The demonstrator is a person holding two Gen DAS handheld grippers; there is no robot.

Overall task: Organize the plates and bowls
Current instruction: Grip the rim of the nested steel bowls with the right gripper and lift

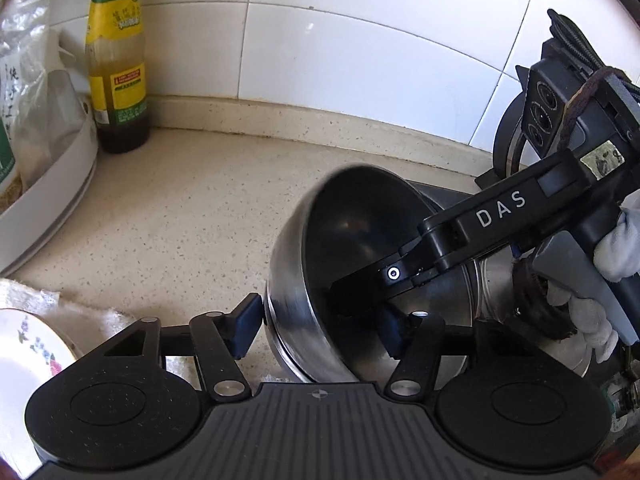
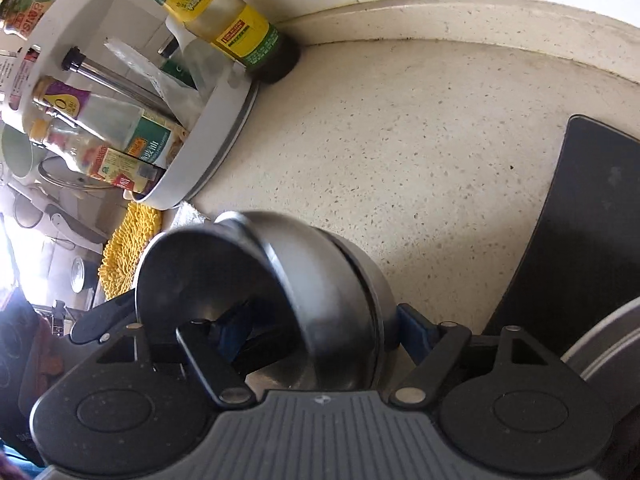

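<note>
Tilting on its side above the speckled countertop (image 1: pixel 192 216), the steel bowl (image 1: pixel 304 280) sits between both grippers. The left gripper (image 1: pixel 320 326) has one blue pad outside the bowl's wall and one inside; whether they press is unclear. The right gripper (image 2: pixel 316 334) straddles the wall likewise, its jaws standing wide, contact unclear. A floral plate (image 1: pixel 24 360) lies at lower left, a sauce bottle (image 1: pixel 116 60) stands by the tiled wall (image 1: pixel 360 40).

Steel bowl (image 1: pixel 296 300): silver outside, dark inside. Bottle (image 1: pixel 116 60): green and yellow label. Plate (image 1: pixel 28 360): white, floral pattern. Counter (image 1: pixel 192 220): beige, speckled.
</note>
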